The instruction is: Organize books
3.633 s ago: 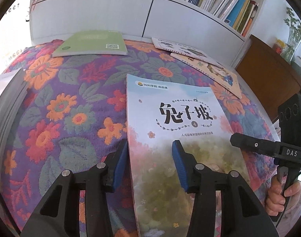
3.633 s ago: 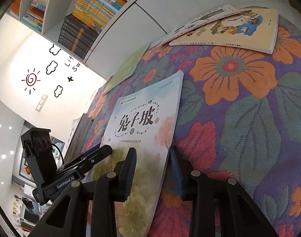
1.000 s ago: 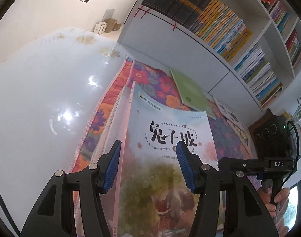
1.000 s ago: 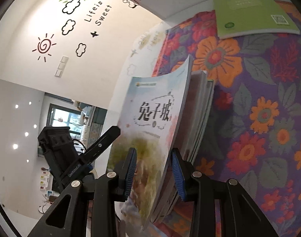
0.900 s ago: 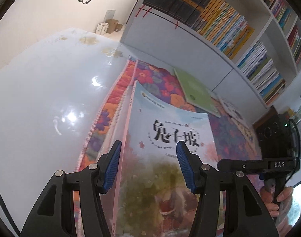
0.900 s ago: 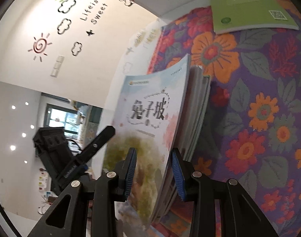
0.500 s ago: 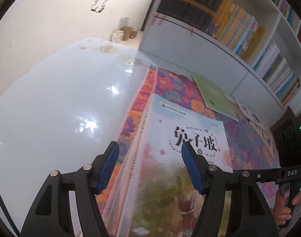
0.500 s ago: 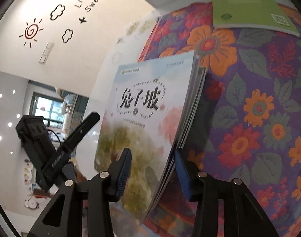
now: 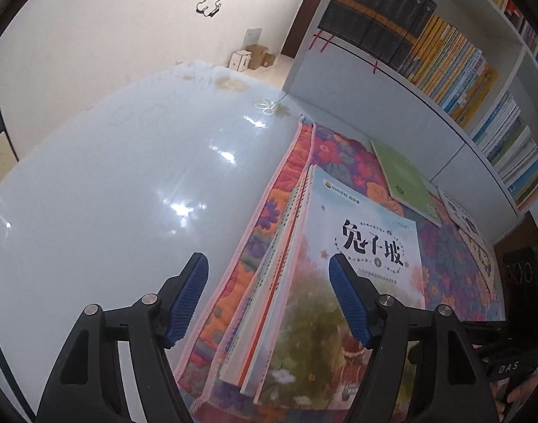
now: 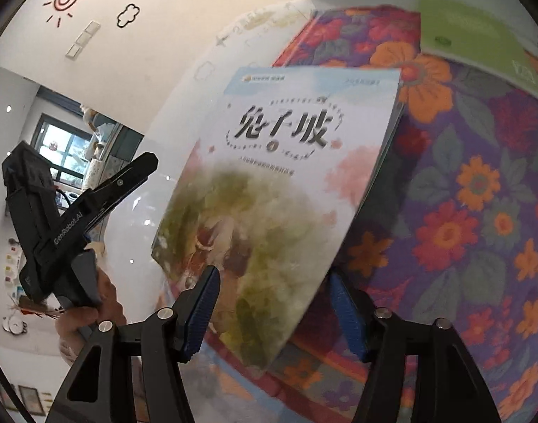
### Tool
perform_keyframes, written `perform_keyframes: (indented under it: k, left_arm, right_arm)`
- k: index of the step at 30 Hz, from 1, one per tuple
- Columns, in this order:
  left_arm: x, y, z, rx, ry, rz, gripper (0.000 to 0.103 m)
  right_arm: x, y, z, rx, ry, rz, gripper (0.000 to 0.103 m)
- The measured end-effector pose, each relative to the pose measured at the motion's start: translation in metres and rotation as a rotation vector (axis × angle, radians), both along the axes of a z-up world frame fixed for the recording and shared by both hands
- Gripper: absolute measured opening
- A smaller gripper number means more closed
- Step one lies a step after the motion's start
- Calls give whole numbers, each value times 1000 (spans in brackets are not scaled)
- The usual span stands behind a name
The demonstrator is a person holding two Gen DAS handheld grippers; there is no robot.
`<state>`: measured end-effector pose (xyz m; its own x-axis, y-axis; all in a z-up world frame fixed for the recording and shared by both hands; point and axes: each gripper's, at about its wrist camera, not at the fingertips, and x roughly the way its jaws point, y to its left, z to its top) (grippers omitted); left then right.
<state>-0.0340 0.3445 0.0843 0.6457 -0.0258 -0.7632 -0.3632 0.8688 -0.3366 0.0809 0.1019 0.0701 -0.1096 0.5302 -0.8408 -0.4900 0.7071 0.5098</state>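
Note:
A pale book with a black Chinese title (image 9: 357, 264) (image 10: 286, 176) lies on top of a stack of books at the left edge of the floral cloth (image 10: 463, 211). My left gripper (image 9: 269, 303) straddles the stack's left side. Its jaws are opening and neither blue pad presses the books. My right gripper (image 10: 274, 313) stands over the top book's near corner, also opening, with its pads clear of the cover. A green book (image 9: 406, 183) (image 10: 480, 35) lies flat further back on the cloth.
Thin picture books (image 9: 470, 232) lie at the cloth's right side. A glossy white tabletop (image 9: 127, 176) spreads left of the cloth. A white bookshelf (image 9: 445, 70) full of books runs along the back. A hand holds the left gripper's handle (image 10: 89, 320).
Both grippers' jaws have widened and let go of the pale book. It was tilted up on edge and now lies flat on the stack. Both grippers have drawn back a little.

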Motion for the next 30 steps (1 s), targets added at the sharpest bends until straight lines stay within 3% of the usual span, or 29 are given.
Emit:
perform_keyframes:
  k: [12,18,23,30]
  left_arm:
    - [-4,-25,13,26,2,-13,69]
    - [-1,-46,26,35,1,-29,69]
    - [30,-99,46,71,-23,-98,69]
    - [92,-205,67,-3,-75,-237,69]
  right_arm:
    - [-4,7,-1,13,14,-6,63]
    - [7,-29,2,81,10,-58,63]
    - [24,-102,13,96,-45,-162,63]
    - [59,-247,45,111,-171,-362,63]
